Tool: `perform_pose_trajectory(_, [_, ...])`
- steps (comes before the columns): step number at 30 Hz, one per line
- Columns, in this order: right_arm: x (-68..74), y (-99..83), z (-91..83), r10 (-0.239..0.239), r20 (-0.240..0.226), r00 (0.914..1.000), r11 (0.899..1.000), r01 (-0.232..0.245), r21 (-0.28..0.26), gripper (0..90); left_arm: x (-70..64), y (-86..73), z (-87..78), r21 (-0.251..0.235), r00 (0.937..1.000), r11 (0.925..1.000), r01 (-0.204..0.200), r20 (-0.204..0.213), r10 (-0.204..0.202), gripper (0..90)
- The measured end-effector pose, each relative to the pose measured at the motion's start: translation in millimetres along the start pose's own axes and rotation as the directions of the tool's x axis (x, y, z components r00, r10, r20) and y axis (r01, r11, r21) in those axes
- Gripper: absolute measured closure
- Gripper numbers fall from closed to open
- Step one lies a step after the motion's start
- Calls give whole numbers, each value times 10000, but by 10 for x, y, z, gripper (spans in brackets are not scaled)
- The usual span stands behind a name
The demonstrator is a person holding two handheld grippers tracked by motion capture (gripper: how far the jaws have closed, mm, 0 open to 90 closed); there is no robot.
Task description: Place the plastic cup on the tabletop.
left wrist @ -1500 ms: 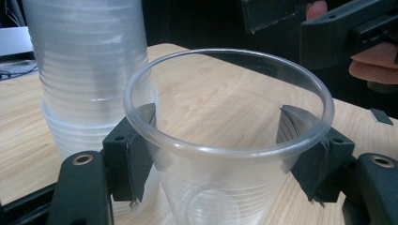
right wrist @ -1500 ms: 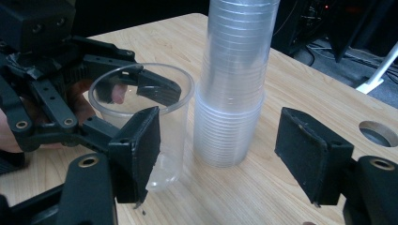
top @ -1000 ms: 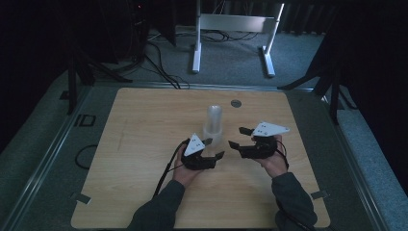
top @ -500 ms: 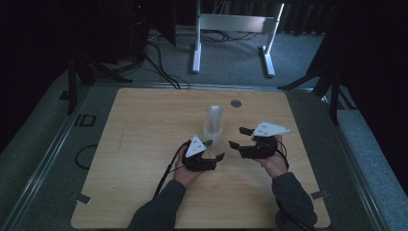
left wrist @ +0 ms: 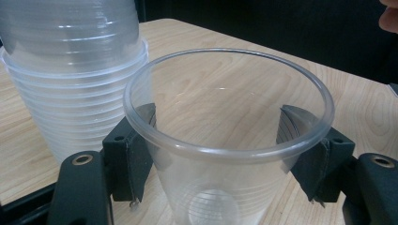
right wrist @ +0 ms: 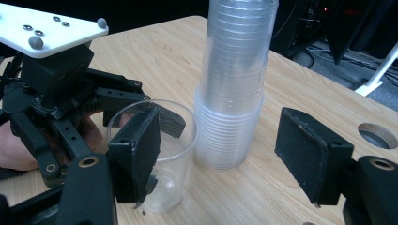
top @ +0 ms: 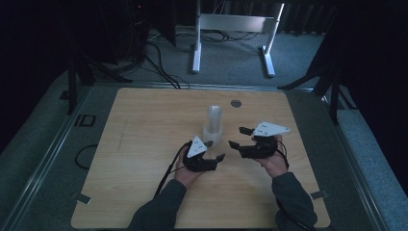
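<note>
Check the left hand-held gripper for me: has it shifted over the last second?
No. In the high view the left hand-held gripper sits at the same spot beside the stack of cups, judged against the round hole in the table.

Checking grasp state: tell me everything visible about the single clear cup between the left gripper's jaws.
The single cup is clear thin plastic with a rolled rim and faint ribs near the base, empty and upright on the wooden table. The left gripper has a jaw at each side just below the rim; whether the jaws press it is unclear. The cup stack stands right beside it; contact can't be told.
</note>
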State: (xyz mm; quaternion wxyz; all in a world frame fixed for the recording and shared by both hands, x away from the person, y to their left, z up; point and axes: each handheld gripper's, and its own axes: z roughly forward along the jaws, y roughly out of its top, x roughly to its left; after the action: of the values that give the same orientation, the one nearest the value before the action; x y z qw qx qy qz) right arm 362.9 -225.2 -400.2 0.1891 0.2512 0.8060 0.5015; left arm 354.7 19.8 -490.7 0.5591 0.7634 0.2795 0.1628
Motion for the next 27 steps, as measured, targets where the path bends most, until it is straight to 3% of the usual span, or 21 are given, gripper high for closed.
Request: perform_pose_trajectory(27, [6, -6, 6, -3, -14, 10000, 10000, 3, -9, 309, -14, -35, 27, 293, 10000, 9996, -25, 22, 24, 291])
